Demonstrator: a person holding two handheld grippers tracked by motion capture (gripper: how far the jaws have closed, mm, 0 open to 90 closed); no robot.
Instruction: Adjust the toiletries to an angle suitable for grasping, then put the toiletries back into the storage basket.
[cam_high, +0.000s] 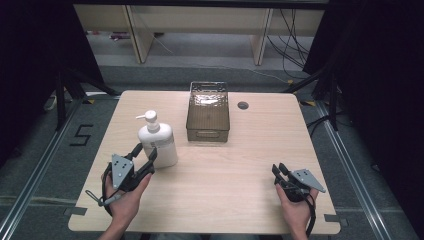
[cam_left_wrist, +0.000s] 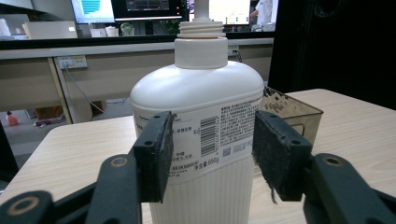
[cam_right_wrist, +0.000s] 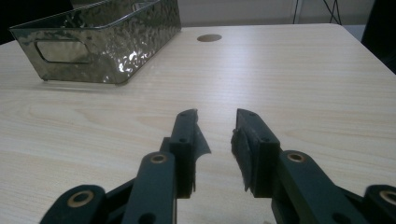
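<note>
A white pump bottle (cam_high: 159, 142) with a printed label stands upright on the left half of the wooden table (cam_high: 225, 185). My left gripper (cam_high: 145, 151) is open, its tips just short of the bottle's near side. In the left gripper view the bottle (cam_left_wrist: 201, 88) looms right behind the two black pads (cam_left_wrist: 156, 149); it is wider than the gap between them, and the pads do not press on it. My right gripper (cam_high: 278, 168) rests low near the table's front right, open, with bare tabletop between its jaws (cam_right_wrist: 215, 135).
A dark see-through plastic bin (cam_high: 208, 134) with a handle cut-out stands at the table's back centre, also seen as the bin (cam_right_wrist: 107, 51) ahead-left of the right gripper. A round cable hole (cam_high: 243, 105) lies to its right. Shelving and cables stand beyond the table.
</note>
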